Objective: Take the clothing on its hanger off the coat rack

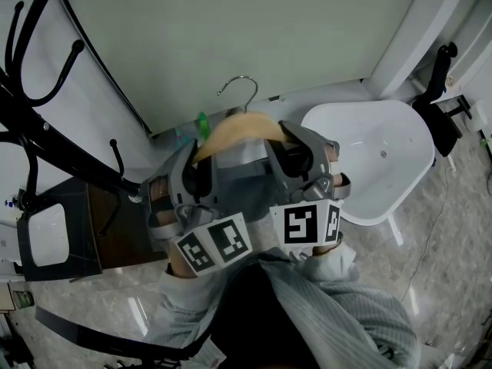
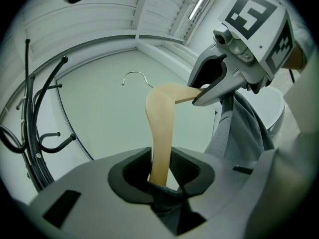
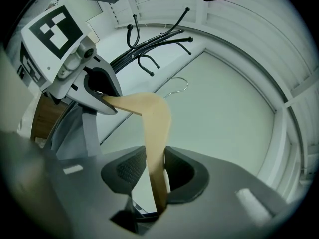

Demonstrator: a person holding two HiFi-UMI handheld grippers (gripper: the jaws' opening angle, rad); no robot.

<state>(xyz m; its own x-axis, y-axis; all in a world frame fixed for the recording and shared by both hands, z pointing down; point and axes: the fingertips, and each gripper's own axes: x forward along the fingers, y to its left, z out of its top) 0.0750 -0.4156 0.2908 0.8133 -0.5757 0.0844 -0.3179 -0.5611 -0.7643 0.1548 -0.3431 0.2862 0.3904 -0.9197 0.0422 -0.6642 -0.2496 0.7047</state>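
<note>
Head view first: the wooden hanger (image 1: 234, 127) is up between both tools. Its wire hook (image 1: 240, 85) is in open air, well apart from the black coat rack (image 1: 31, 121). The left gripper (image 1: 196, 177) is clamped on the hanger arm nearer the rack, and the right gripper (image 1: 296, 156) on the arm farther from it. The grey garment (image 1: 244, 166) is draped underneath. I'd say the lift-off is all but done. The job now is to carry it level, with both grips moving together so no shoulder slips, and to steer that hook wide of the rack's pegs.

Left gripper view: the jaws are closed on smooth, pale, flat-sided wood that curves like a boomerang. The dark textured pads (image 2: 183, 167) press on both faces. The hook is thin bright wire in an open curl, clear of the rack's glossy round tubes and ball-tipped pegs. The garment falls in soft, matte folds on the side away from the rack.

Right gripper view: same story here. The pads pinch the other arm firmly, and the wood tapers down into the jaws. The rack sits beyond the hook, apart from it.
</note>
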